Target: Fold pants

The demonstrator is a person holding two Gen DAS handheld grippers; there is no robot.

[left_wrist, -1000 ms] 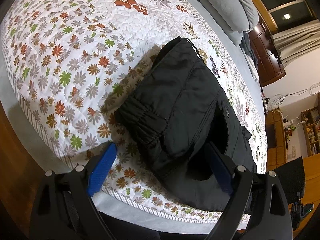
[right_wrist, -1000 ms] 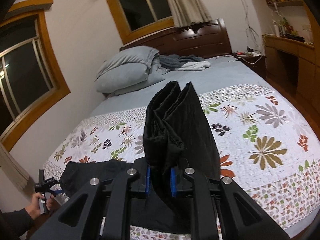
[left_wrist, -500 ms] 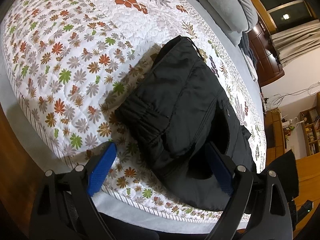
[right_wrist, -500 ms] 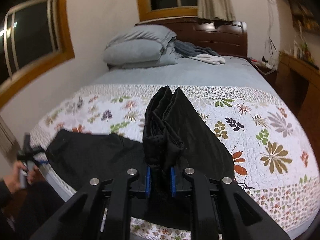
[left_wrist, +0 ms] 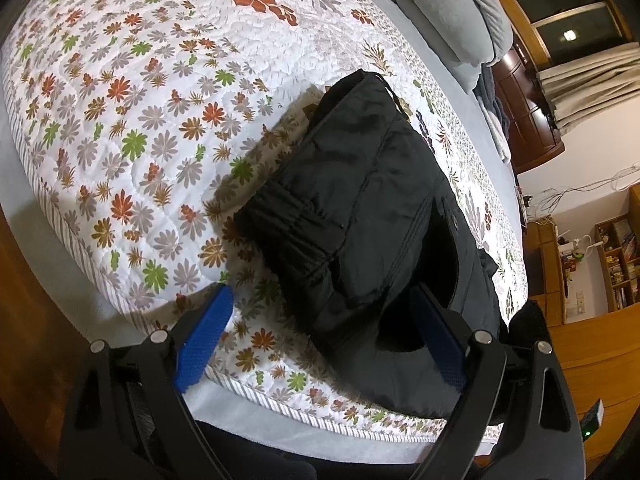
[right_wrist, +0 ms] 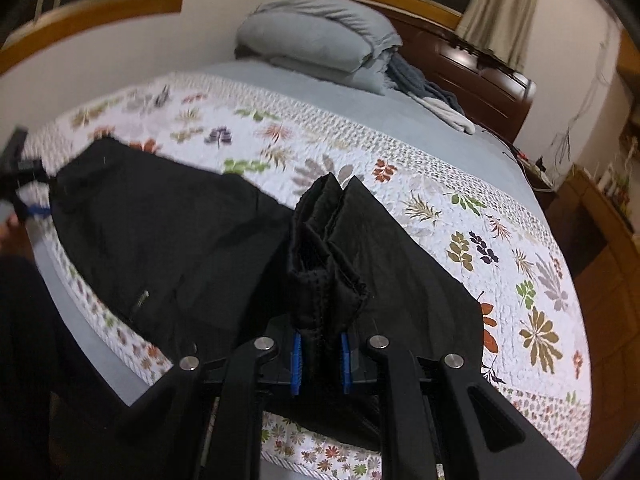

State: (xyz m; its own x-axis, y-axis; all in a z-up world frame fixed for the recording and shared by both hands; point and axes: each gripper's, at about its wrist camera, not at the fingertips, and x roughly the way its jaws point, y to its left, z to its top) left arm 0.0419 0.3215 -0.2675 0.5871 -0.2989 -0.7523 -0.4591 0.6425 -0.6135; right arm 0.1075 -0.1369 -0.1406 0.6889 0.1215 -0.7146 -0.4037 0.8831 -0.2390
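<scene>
Item: black pants [left_wrist: 372, 216], laid on a floral quilt [left_wrist: 132, 92] covering the bed [right_wrist: 360, 92], close to its near edge.

Waist end: the gathered waistband is seen just ahead of the left claw [left_wrist: 320, 344] and between its pads. The pads are held wide apart; nothing is gripped. One blue pad lies over bare quilt, the other against the pants' fabric; whether it presses cannot be told.

Leg end: a bunched stack of hems is clamped in the right claw [right_wrist: 320, 360], its pads drawn nearly together on the cloth. The gathered layers stand up directly ahead of the pads, while the remainder of the pants [right_wrist: 168, 232] trails to the left of this claw toward the waist.

Condition: the legs appear already laid one upon the other, judged from the doubled hems. The lengthwise fold is judged in progress: the leg end is lifted but not yet laid on the waist end.

Outstanding: hems to be carried over and set down on the waistband, released, and smoothed; a further fold may be needed.

Also present: grey pillows [right_wrist: 320, 40] far ahead of the right claw, at the headboard [right_wrist: 480, 72].
</scene>
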